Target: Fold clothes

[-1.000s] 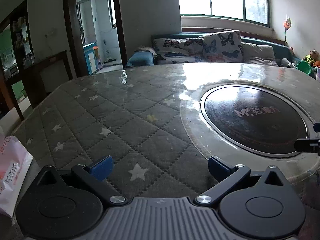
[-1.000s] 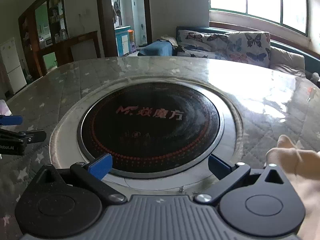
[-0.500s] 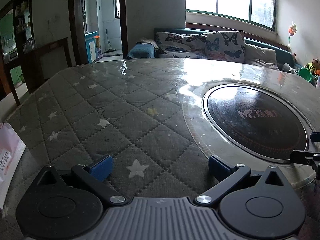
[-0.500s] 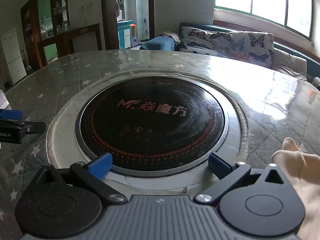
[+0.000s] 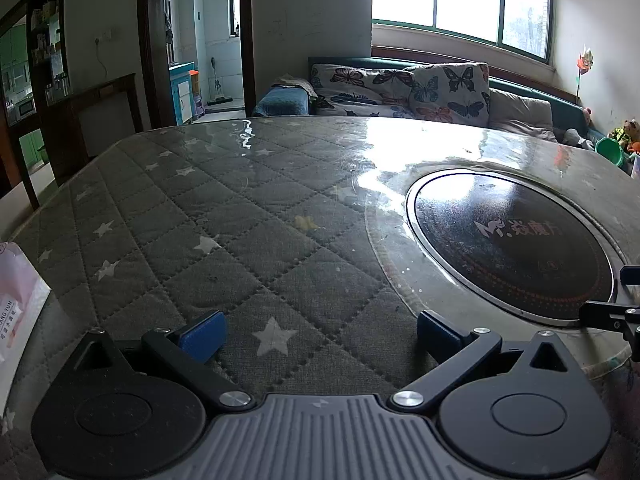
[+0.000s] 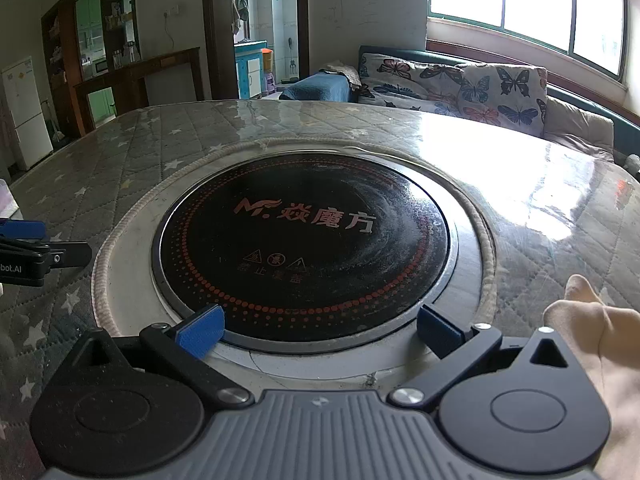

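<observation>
Hovering over the table (image 5: 168,216), the left gripper (image 5: 318,334) has its jaws spread wide with nothing between them. The right gripper (image 6: 320,326) is likewise spread and empty, positioned at the near rim of the round black cooktop (image 6: 304,244) set into the table. A cream garment (image 6: 600,344) lies right of the cooktop, just beside the right gripper and not held. A white paper bag (image 5: 18,308) sits at the table edge, left of the cooktop. The quilted star-pattern cover (image 5: 224,240) between bag and cooktop is unobstructed. A sofa (image 6: 460,84) stands beyond the table's far edge.
</observation>
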Demonstrator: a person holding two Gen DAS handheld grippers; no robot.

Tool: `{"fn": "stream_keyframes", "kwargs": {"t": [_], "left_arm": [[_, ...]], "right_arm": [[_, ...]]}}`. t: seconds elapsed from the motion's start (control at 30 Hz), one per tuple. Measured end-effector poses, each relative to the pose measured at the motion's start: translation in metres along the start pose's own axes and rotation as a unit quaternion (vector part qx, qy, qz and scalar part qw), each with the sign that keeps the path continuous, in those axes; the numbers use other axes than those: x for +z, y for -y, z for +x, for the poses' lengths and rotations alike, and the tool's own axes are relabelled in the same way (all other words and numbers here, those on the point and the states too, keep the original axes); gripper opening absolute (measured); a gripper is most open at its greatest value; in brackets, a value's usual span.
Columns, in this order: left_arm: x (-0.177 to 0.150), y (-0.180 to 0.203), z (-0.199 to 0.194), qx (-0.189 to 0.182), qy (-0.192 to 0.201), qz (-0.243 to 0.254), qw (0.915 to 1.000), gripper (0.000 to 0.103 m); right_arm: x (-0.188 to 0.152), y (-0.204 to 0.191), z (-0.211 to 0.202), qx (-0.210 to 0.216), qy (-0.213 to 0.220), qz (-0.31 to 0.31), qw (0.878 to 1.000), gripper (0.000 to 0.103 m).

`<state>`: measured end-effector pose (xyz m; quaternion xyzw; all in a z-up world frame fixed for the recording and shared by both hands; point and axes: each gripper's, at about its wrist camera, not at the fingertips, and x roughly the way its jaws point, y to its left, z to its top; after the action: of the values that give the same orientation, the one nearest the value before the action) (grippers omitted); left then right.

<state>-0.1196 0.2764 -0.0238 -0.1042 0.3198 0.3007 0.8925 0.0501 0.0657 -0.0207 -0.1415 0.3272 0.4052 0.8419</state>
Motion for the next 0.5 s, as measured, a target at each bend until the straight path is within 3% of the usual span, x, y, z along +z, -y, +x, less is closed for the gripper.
{"fn": "stream_keyframes", "kwargs": {"t": [0.5], "left_arm": [[0.0024,0.0002,0.003,0.0,0.0,0.0,1.0,0.103]], "right_arm": [[0.0009,-0.001,-0.0003,0.0,0.0,0.0,1.0,0.103]]}}
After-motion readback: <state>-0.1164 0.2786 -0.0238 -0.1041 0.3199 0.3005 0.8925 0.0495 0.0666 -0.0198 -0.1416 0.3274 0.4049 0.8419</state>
